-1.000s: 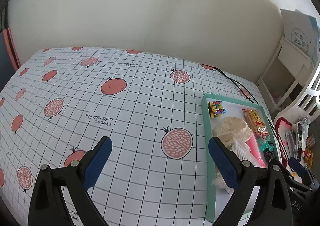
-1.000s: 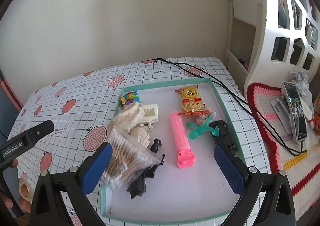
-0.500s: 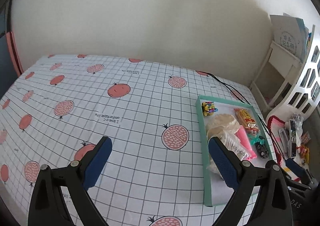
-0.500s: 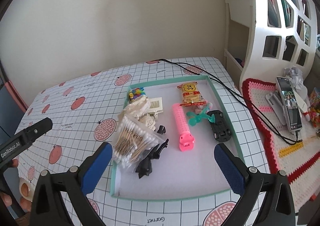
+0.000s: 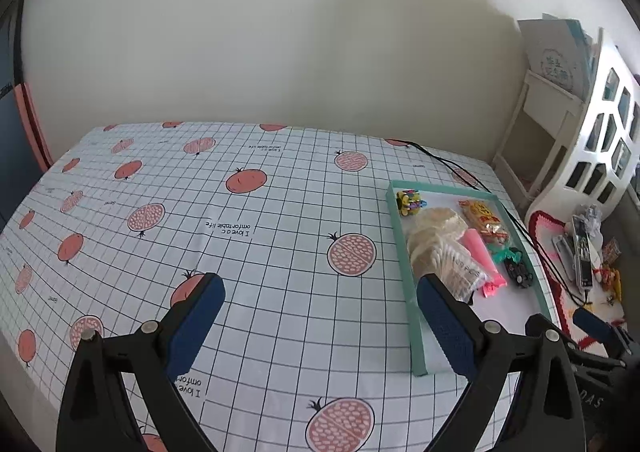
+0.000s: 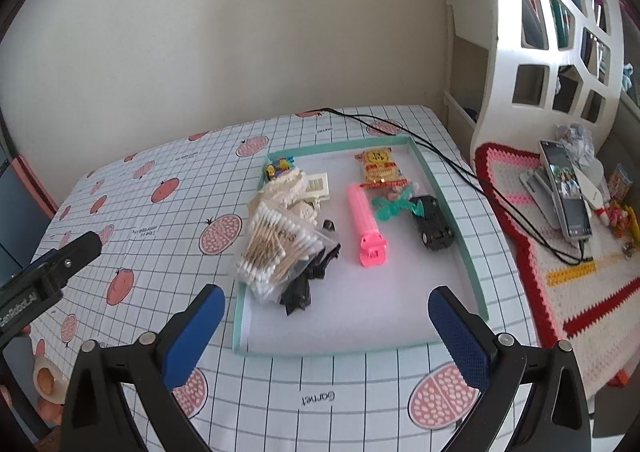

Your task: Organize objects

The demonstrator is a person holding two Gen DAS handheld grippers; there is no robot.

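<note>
A teal-rimmed tray lies on the right part of the table. In it are a bag of cotton swabs, a pink clip, a black toy car, a yellow snack packet, a green toy, black clips, cream pads and a colourful toy. My right gripper hangs open above the tray's near edge. My left gripper is open over the tablecloth, left of the tray. Both hold nothing.
The tablecloth has a grid and pomegranate print. A black cable runs along the tray's right side to a phone on a crocheted mat. A white shelf unit stands at the right. The wall is behind.
Both grippers have pulled back and up from the table, so the tray and its contents look smaller. Nothing in the tray has moved; both grippers stay open.
</note>
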